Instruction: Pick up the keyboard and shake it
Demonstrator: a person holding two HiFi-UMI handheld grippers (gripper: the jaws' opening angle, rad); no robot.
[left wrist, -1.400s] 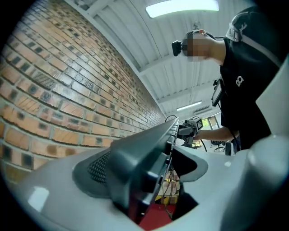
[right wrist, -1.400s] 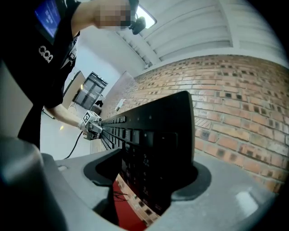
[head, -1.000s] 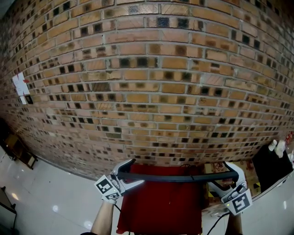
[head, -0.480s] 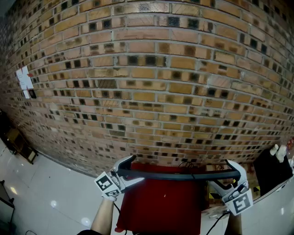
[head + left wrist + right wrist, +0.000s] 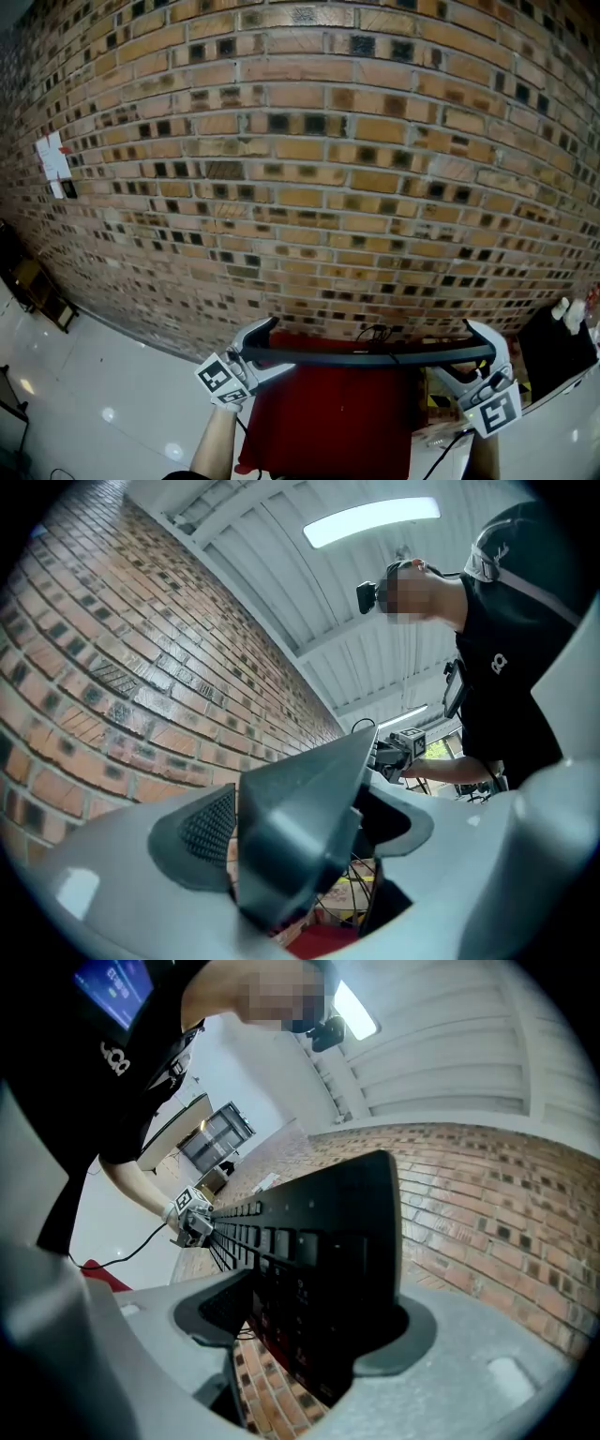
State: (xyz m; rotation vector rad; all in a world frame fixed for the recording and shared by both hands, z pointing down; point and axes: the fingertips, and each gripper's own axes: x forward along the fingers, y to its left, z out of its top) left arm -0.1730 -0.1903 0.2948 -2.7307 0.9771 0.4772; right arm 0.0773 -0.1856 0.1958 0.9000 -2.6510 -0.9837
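A black keyboard (image 5: 366, 357) hangs level in the air, edge-on in the head view, in front of a brick wall. My left gripper (image 5: 258, 345) is shut on its left end, and my right gripper (image 5: 480, 349) is shut on its right end. In the left gripper view the keyboard's end (image 5: 291, 817) fills the gap between the jaws of the left gripper (image 5: 302, 841), and the far gripper shows beyond it. The right gripper view shows the keyboard's keys (image 5: 319, 1260) running away from the right gripper (image 5: 309, 1326), whose pads clamp its end.
Below the keyboard lies a red-covered surface (image 5: 328, 422). The brick wall (image 5: 309, 187) stands close behind. A black object (image 5: 553, 347) and cardboard boxes (image 5: 436, 398) sit at the right. Glossy white floor (image 5: 94, 375) spreads to the left. The person holding the grippers (image 5: 506, 649) shows in both gripper views.
The keyboard stays held at both ends at about the same place. The head view has tilted up a little, so the wall sits lower in the picture.
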